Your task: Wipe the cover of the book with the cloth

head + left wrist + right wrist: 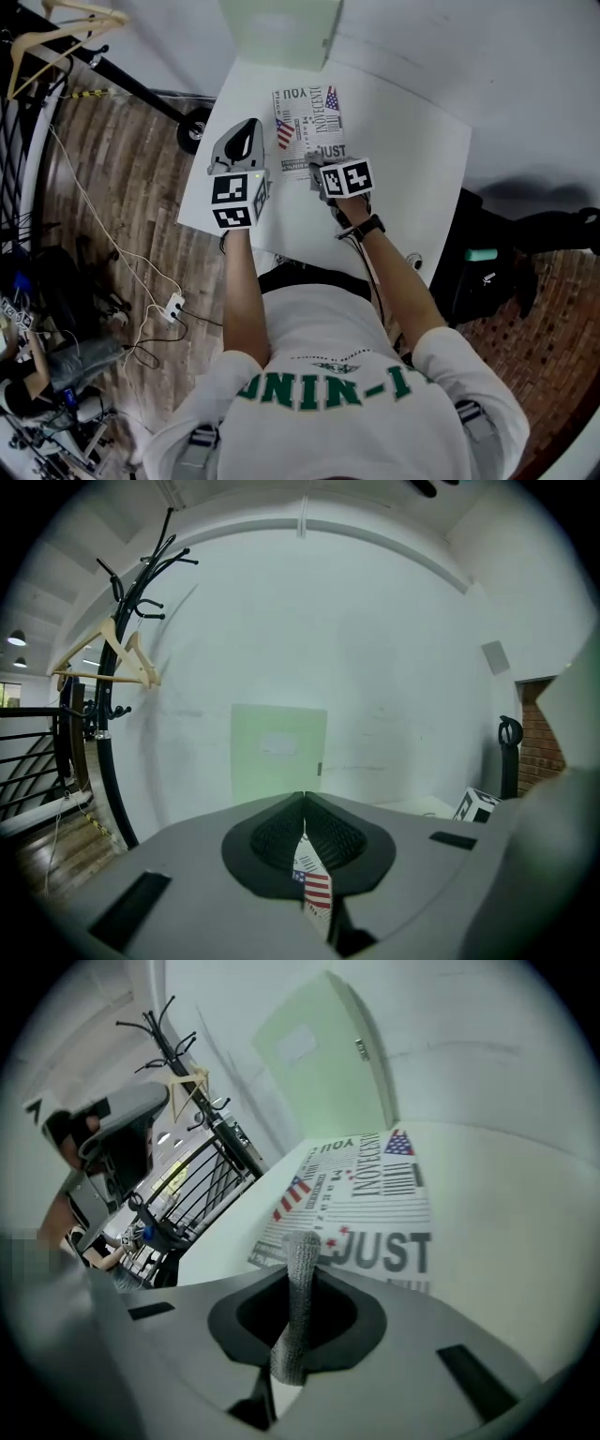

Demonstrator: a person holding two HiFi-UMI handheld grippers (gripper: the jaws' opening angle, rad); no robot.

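A book (309,127) with a newspaper-style cover, flags and the word JUST, lies flat on the white table (412,159). My left gripper (251,125) is at the book's left edge. In the left gripper view its jaws (304,799) are shut, and a sliver of the flag-printed cover (313,885) is pinched between them. My right gripper (319,170) hovers at the book's near edge, by JUST. It is shut on a grey knitted cloth (298,1307) that stands up between the jaws, with the cover (375,1194) just beyond.
A pale green board (281,33) leans on the wall at the table's far edge. A coat rack with a wooden hanger (56,37) stands to the left above cables (159,305) on the floor. A black bag (487,272) sits on the right.
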